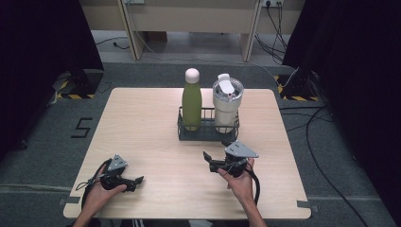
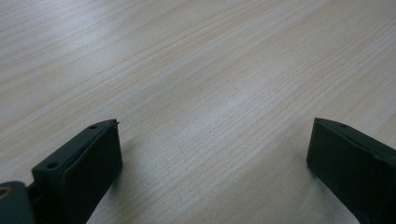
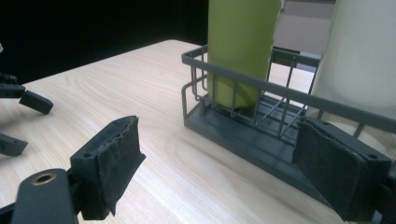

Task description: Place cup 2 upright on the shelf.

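Wire basket (image 1: 208, 131): dark grey, rectangular, standing on the table (image 1: 142, 123) toward its far middle. Seen from the right gripper view, the basket (image 3: 261, 135) lies directly ahead of the spread fingers, its near long side close to the right-hand pad (image 3: 334, 170) and running off to the left-hand one's far side.

Green bottle (image 1: 191, 100): upright in the basket's left compartment, white cap on top. In the right gripper view the bottle (image 3: 240, 46) stands beyond the gap between the fingers.

White tumbler (image 1: 227, 103): upright in the basket's right compartment, lidded, just beside the bottle. In the right gripper view the tumbler (image 3: 362, 56) rises above and behind the right-hand pad.

Right gripper (image 1: 209, 161): held in the person's right hand (image 1: 241, 182), just short of the basket's near right corner; jaws wide apart, nothing between them.

Left gripper (image 1: 138, 180): held in the left hand (image 1: 99, 191) near the table's front left, well apart from the basket; jaws wide apart over bare wood, its fingers (image 2: 84, 163) low to the tabletop and empty.
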